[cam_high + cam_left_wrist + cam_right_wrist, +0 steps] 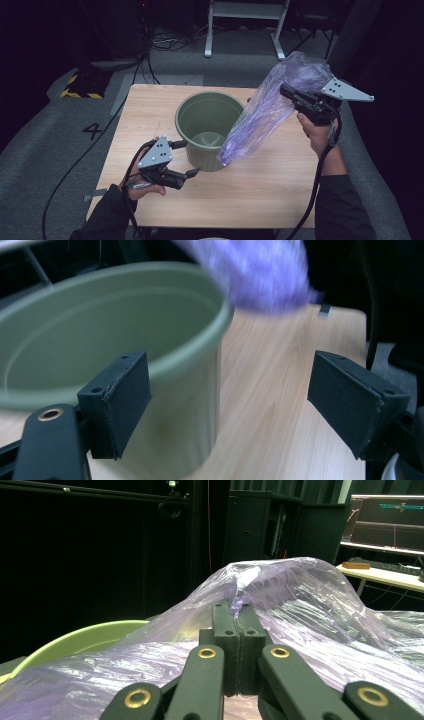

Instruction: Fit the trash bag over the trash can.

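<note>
Work: a purple bag (270, 112) is being fitted to a green bin (207, 129) on the table (270, 192), as a liner, by my judgement
Bag: it is hanging slantwise from the right gripper (286, 90), its top raised to the right of the bin, its lower end dangling against the outside of the bin's right wall near the table; it is lying outside the bin, not in it
Bin: it is standing upright near the middle of the table, with nothing inside that I can make out
Right gripper: its jaws are pressing together and pinching a fold of the bag's film, plain in the right gripper view (239, 611)
Left gripper: its jaws are standing spread and holding nothing; it is hovering in front of the bin at the left (189, 159), and in the left gripper view (250, 400) the bin's rim is sitting behind its left pad
Done: the bag is gripped and lifted beside the bin
Left: the bag's mouth is not yet opened, lowered in or drawn over the rim; the free gripper is probably needed for the other edge
</note>
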### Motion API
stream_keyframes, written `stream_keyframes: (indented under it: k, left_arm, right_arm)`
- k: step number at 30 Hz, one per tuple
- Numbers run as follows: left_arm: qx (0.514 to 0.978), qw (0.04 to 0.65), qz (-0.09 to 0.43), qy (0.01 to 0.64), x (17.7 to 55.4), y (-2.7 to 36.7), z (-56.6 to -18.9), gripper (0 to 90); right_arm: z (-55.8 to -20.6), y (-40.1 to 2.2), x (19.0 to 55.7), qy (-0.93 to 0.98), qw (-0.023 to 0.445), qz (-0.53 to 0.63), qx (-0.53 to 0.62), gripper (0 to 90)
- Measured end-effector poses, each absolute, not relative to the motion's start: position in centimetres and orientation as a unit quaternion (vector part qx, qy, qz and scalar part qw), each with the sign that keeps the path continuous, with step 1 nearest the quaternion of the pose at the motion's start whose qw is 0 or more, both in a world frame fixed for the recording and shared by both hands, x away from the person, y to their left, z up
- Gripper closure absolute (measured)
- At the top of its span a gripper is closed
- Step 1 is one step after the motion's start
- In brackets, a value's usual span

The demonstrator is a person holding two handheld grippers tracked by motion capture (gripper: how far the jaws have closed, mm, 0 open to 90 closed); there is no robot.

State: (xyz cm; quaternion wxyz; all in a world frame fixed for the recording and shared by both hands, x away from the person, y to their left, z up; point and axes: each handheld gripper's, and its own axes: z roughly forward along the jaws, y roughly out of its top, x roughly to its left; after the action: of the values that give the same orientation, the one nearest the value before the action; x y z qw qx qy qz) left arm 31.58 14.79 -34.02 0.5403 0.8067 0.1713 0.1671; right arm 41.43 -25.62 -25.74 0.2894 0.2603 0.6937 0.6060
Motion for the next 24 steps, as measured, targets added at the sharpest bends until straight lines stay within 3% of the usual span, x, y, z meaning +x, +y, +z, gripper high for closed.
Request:
stream_keyframes:
  k: [10, 13, 24]
  left_arm:
    - [0.818, 0.527, 0.17, 0.155, 33.1, 8.7, -32.1, 16.7]
    - [0.829, 0.503, 0.184, 0.158, 33.7, 7.6, -32.3, 21.4]
    - [0.847, 0.451, 0.236, 0.155, 35.3, 7.0, -31.4, 64.7]
  right_arm:
    - [-25.9, -24.2, 42.3, 0.698, 0.287, 0.601, 0.263, 90.0]
    - [-25.8, -24.1, 42.3, 0.697, 0.287, 0.603, 0.262, 90.0]
    - [-25.9, -24.1, 42.1, 0.694, 0.282, 0.613, 0.253, 90.0]
